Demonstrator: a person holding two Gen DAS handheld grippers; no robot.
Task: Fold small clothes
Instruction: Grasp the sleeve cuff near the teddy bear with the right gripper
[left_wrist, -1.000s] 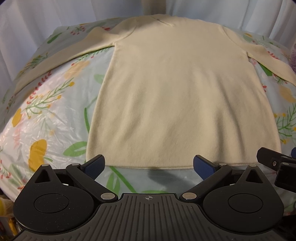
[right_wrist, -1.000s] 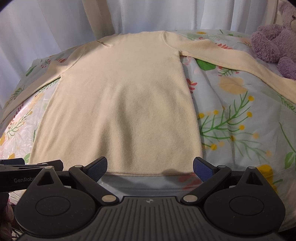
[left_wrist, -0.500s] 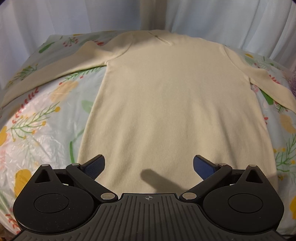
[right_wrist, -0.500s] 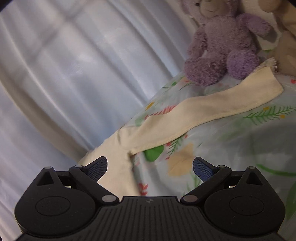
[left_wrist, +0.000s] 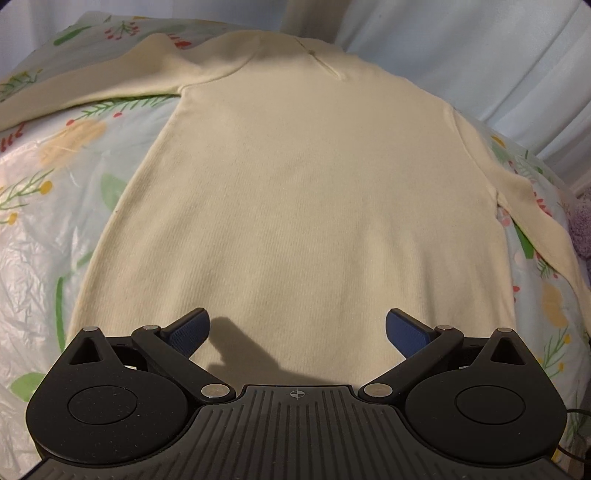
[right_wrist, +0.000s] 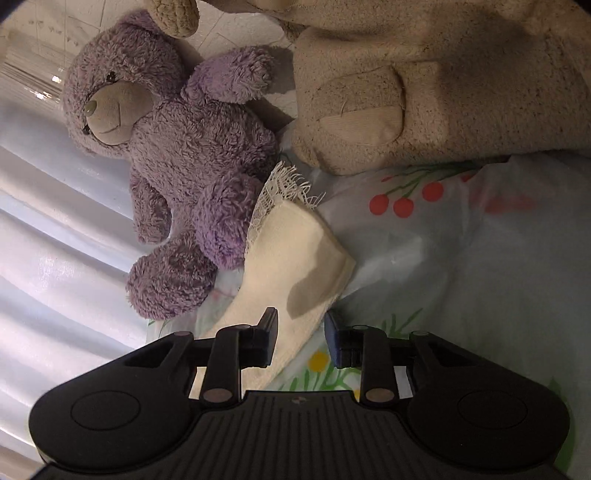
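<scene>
Cover (left_wrist: 40, 236), floral plastic, spans the whole surface; bare strips run along both flanks of the top (left_wrist: 303, 206), widest on the left. White curtain (left_wrist: 480, 48) closes the far edge. In the right wrist view, a beige plush (right_wrist: 424, 85) and a purple bear (right_wrist: 177, 155) crowd the far corner, the bear touching the sleeve (right_wrist: 291, 269) end. Top: cream, ribbed knit, lying flat and smooth, neckline at the far edge, sleeves spread outward to both sides. Sleeve cuff trimmed with frayed lace, lying against the bear's leg. Left gripper (left_wrist: 297, 328): over the lower body of the top, jaws wide apart, nothing held. Right gripper (right_wrist: 301, 332): rolled, jaws just been closing, now narrow; sleeve lies between them, pads not visibly pressing it.
</scene>
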